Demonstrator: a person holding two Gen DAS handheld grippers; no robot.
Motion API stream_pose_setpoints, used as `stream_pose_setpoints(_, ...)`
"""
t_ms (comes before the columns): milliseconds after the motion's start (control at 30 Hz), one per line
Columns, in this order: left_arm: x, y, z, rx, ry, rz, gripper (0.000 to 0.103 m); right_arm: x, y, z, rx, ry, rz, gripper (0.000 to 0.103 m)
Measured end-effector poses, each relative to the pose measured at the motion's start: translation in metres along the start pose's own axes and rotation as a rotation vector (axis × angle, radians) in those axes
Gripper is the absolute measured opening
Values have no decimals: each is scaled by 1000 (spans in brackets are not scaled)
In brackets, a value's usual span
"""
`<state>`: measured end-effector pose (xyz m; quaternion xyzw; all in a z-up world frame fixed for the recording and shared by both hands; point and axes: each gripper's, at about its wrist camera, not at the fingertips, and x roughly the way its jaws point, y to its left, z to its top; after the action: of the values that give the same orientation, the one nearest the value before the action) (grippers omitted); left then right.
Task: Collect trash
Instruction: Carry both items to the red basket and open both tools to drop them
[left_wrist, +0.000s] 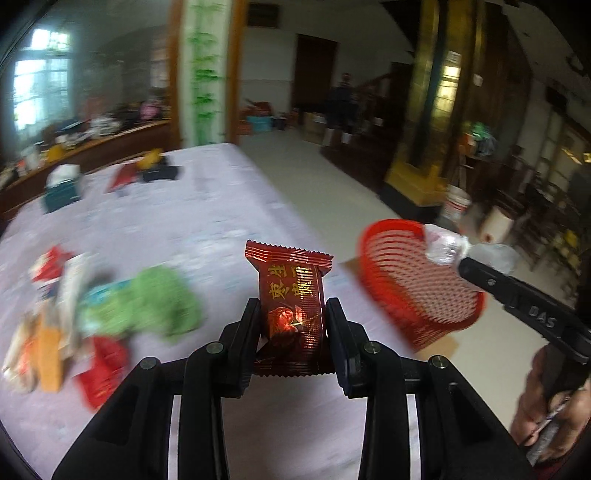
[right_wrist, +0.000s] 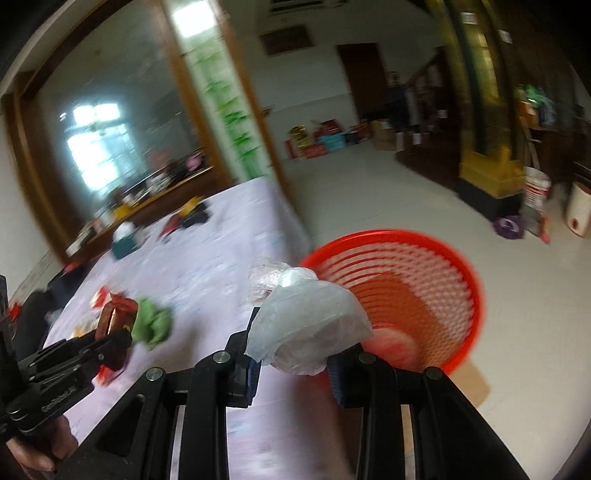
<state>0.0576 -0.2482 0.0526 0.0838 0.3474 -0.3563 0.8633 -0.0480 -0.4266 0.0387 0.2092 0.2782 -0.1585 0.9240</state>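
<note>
My left gripper (left_wrist: 291, 314) is shut on a dark red snack wrapper (left_wrist: 290, 295) with gold writing, held upright above the table. My right gripper (right_wrist: 291, 332) is shut on a crumpled clear plastic bag (right_wrist: 306, 317), held beside the rim of the red mesh basket (right_wrist: 413, 295) on the floor. In the left wrist view the right gripper (left_wrist: 458, 258) holds the plastic bag (left_wrist: 447, 247) over the basket's (left_wrist: 406, 280) far rim. The left gripper with its wrapper shows at the left of the right wrist view (right_wrist: 118, 325).
A pile of wrappers and a green crumpled piece (left_wrist: 155, 302) lies on the lilac tablecloth (left_wrist: 207, 206) at left. A teal tissue box (left_wrist: 61, 192) and dark items (left_wrist: 159, 171) stand at the far end. A white bucket (right_wrist: 535, 188) stands on the floor beyond.
</note>
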Motion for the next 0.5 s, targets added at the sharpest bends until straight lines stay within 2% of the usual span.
stream_pose_setpoints(200,47,-56,31,49,45,-110,34,1,-50,22,80,-29,-66,33)
stream_pose_setpoints(400,95,-90,45,58,80,-164,35,14,-84,29,130,-10,-85,37)
stream_pose_setpoints(433,98,-92,46,54,81,-168,41,18,-89,29,143,-2,-87,39)
stream_pose_setpoints(467,100,-94,47,45,83,-169,55,22,-91,30,150,5,-84,45)
stream_pose_setpoints(500,100,-93,47,33,78,-173,61,24,-94,30,157,9,-78,52)
